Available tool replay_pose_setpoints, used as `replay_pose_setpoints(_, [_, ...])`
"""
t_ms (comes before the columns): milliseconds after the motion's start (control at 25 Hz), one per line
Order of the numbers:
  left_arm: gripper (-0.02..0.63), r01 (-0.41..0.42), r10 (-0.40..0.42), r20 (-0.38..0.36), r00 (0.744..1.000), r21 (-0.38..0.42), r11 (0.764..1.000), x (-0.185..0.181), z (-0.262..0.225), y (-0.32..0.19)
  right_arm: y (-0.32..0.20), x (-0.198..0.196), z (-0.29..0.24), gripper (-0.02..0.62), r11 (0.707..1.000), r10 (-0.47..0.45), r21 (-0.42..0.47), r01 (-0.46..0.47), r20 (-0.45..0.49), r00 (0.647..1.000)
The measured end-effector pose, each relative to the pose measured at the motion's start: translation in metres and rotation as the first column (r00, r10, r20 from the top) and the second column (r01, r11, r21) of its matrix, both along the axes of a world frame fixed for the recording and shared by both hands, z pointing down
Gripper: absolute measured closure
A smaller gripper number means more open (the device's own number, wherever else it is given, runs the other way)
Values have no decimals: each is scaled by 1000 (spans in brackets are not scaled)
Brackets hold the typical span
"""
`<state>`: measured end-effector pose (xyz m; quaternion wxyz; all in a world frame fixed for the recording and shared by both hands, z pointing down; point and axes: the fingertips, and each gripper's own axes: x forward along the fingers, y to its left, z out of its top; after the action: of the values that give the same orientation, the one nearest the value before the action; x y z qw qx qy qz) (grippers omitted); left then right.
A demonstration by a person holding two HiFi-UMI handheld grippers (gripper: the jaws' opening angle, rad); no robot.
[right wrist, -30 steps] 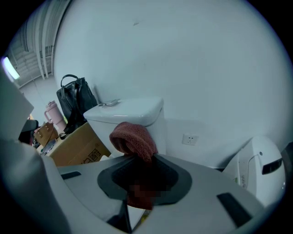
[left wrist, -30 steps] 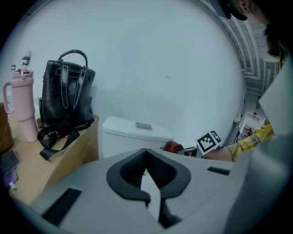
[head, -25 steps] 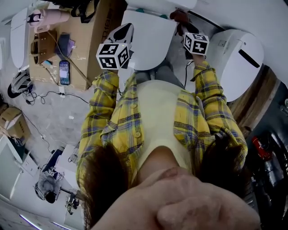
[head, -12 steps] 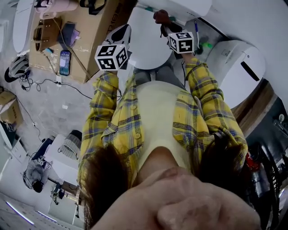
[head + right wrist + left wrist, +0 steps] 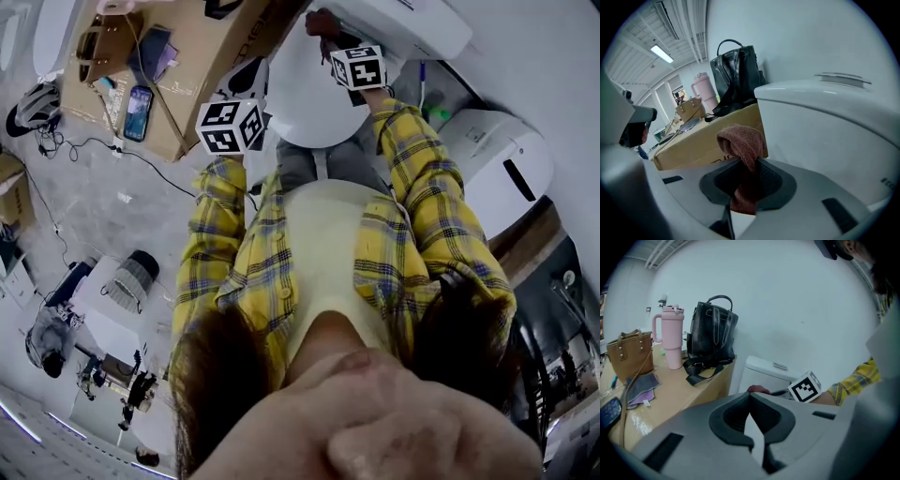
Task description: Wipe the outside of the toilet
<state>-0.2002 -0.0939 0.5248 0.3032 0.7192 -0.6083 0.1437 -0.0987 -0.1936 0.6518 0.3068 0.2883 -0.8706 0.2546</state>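
Right gripper view: toilet (image 5: 825, 136) glossy wht

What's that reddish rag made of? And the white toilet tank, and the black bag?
The cloth looks like soft knitted or woven fabric: ribbed threads show and it flops over. The toilet tank looks like glossy ceramic, smooth with light reflections, though it could be plastic. The black bag looks like leather or imitation leather, with a dull sheen and creases.

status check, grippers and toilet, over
Right gripper shut on cloth, up at the tank; contact unclear. Left gripper shut, empty. Box close beside tank.
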Motion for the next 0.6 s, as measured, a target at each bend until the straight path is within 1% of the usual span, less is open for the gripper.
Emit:
replay_pose_setpoints(160, [598, 21, -21, 5, 1000, -13, 1000, -5, 9, 6, -19, -15, 14, 505, 1000, 1, -21, -1, -17, 1000])
replay_pose_setpoints(320, [598, 25, -24, 10, 1000, -25, 999, -6, 15, 11, -33, -22, 29, 505, 998, 29, -51, -31, -32, 999])
replay_pose_setpoints(480, [598, 32, -32, 16, 999, -37, 999, -10, 19, 16, -44, -15, 41, 505, 996, 67, -56, -71, -71, 995])
replay_pose_setpoints(600, [598, 16, -15, 24, 1000, -53, 998, -11, 22, 20, -46, -1, 48, 505, 990, 115, -66, -121, -92, 989])
